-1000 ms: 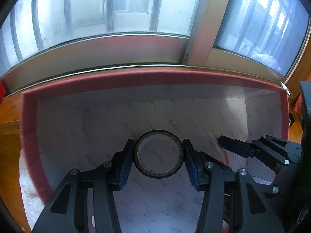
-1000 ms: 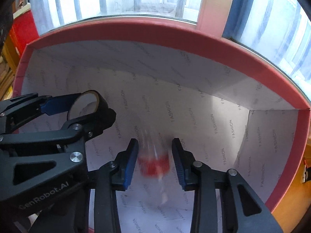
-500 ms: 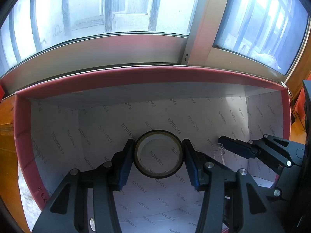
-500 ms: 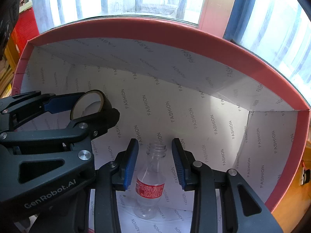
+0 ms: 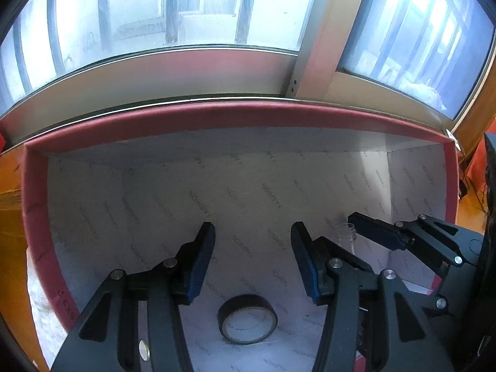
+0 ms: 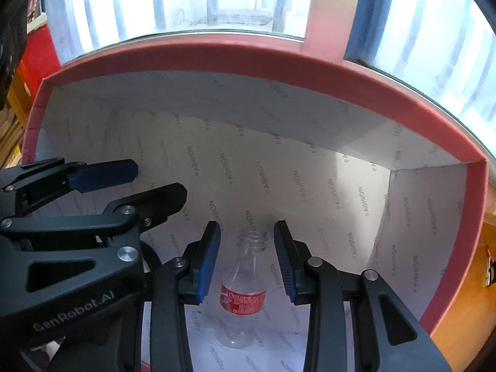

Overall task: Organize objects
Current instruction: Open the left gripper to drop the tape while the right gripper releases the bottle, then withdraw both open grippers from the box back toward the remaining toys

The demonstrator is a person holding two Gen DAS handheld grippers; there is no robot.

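Observation:
A black tape roll (image 5: 247, 319) lies flat on the paper-lined floor of the red-rimmed box (image 5: 217, 114). Above it hangs my left gripper (image 5: 252, 232), jaws opening, with nothing between them. A clear plastic bottle (image 6: 243, 300) with a red label and no cap stands upright on the box floor (image 6: 341, 248). My right gripper (image 6: 247, 228) is open around the bottle's neck, and its blue pads (image 6: 207, 260) stay clear of the plastic. The left gripper (image 6: 158, 179) shows at the left of the right wrist view. In the left wrist view the bottle's mouth (image 5: 347, 232) peeks out beside a right fingertip (image 5: 372, 232).
The box's white lining is printed with the word FASHION, and its walls rise on all sides. A big window (image 5: 201, 15) with a metal frame runs just behind the box. An orange wooden surface (image 6: 458, 310) borders it, with red items (image 6: 40, 59) at far left.
The tape roll has left the left gripper's jaws and now lies on the box floor. The bottle, blurred a second ago, stands still between the right fingers.

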